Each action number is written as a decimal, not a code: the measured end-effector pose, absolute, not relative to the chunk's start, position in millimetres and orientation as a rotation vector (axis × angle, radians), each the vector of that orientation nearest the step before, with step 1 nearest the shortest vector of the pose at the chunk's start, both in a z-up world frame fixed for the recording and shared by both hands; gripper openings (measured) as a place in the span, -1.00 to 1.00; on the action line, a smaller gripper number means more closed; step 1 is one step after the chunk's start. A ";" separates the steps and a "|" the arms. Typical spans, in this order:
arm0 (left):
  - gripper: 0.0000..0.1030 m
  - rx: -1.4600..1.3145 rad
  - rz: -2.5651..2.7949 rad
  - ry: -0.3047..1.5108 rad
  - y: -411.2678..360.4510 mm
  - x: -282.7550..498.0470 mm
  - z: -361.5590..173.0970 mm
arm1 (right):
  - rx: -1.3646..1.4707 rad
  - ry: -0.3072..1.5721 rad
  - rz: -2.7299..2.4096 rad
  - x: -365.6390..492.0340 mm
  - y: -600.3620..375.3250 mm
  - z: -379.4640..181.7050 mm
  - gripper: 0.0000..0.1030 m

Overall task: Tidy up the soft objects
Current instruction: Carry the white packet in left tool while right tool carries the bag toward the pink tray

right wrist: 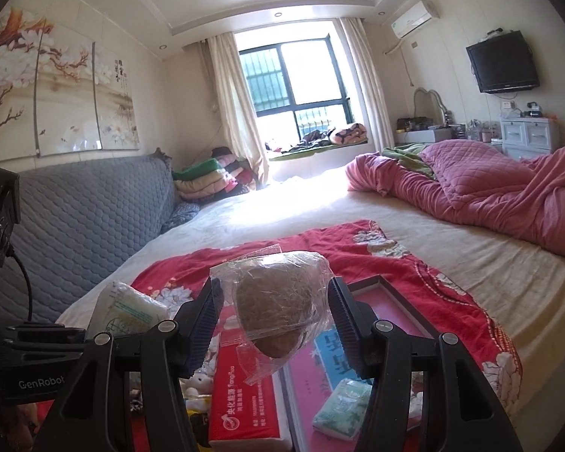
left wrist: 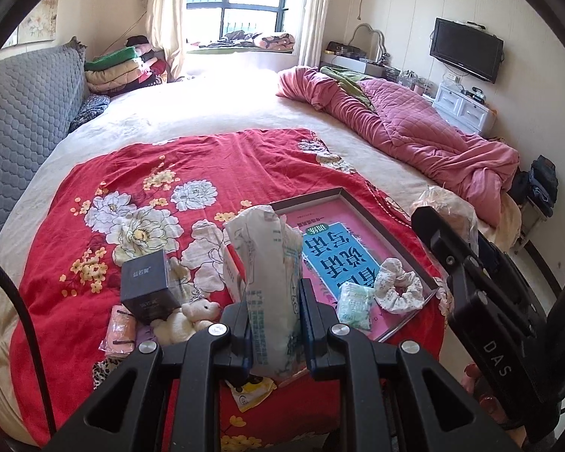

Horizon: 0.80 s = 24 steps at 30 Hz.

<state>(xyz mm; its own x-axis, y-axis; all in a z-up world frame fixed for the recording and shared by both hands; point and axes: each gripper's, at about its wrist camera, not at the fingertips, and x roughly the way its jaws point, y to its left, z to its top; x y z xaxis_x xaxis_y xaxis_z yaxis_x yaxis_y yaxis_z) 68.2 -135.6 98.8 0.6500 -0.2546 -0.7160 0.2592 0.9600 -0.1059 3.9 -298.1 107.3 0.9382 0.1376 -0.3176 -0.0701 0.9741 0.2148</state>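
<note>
My left gripper (left wrist: 273, 320) is shut on a white soft pack (left wrist: 269, 286) and holds it upright above the red floral cloth (left wrist: 132, 173). My right gripper (right wrist: 271, 312) is shut on a brown bun in a clear plastic bag (right wrist: 278, 301), held above the tray. The shallow pink-bottomed tray (left wrist: 342, 196) lies on the cloth and holds a small green tissue pack (left wrist: 354, 303) and a floral scrunchie (left wrist: 397, 282). The tray (right wrist: 373, 282) and the tissue pack (right wrist: 342, 406) also show in the right wrist view. A small plush bear (left wrist: 192, 316) lies left of my left gripper.
A dark box (left wrist: 148, 286), a pink packet (left wrist: 120, 333) and a yellow packet (left wrist: 250, 393) lie on the cloth. A red tissue pack (right wrist: 245, 403) lies left of the tray. A pink quilt (left wrist: 414, 124) is heaped at the right; a grey headboard (left wrist: 22, 113) at the left.
</note>
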 end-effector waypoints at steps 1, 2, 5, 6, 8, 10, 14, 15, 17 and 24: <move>-0.60 0.007 -0.297 0.811 -138.8 68.5 99.4 | 0.203 0.337 0.098 3.6 -301.0 107.2 0.15; -0.60 0.007 -0.302 0.811 -141.4 69.1 99.5 | 0.201 0.337 0.092 3.1 -303.2 107.2 0.15; -0.60 -0.009 -0.328 0.825 -147.8 71.7 97.1 | 0.211 0.336 0.079 3.2 -310.0 107.8 0.15; -0.60 -0.015 -0.334 0.829 -149.0 73.1 96.2 | 0.218 0.337 0.074 3.3 -312.6 107.8 0.15; -0.60 -0.007 -0.337 0.832 -154.4 75.0 94.6 | 0.226 0.336 0.062 3.7 -317.4 106.6 0.15; -0.60 -0.010 -0.349 0.842 -159.4 77.6 92.7 | 0.233 0.337 0.052 4.3 -321.9 105.3 0.15; -0.60 0.004 -0.365 0.846 -169.5 80.9 90.4 | 0.239 0.341 0.020 5.0 -331.3 102.5 0.15; -0.60 0.004 -0.370 0.845 -171.5 82.1 89.7 | 0.242 0.342 0.010 5.2 -333.4 101.6 0.15; -0.60 0.010 -0.377 0.851 -175.3 85.1 87.2 | 0.244 0.344 -0.007 5.0 -338.7 100.2 0.15; -0.60 0.010 -0.418 0.881 -195.1 98.6 74.4 | 0.241 0.361 -0.071 6.5 -360.7 91.8 0.15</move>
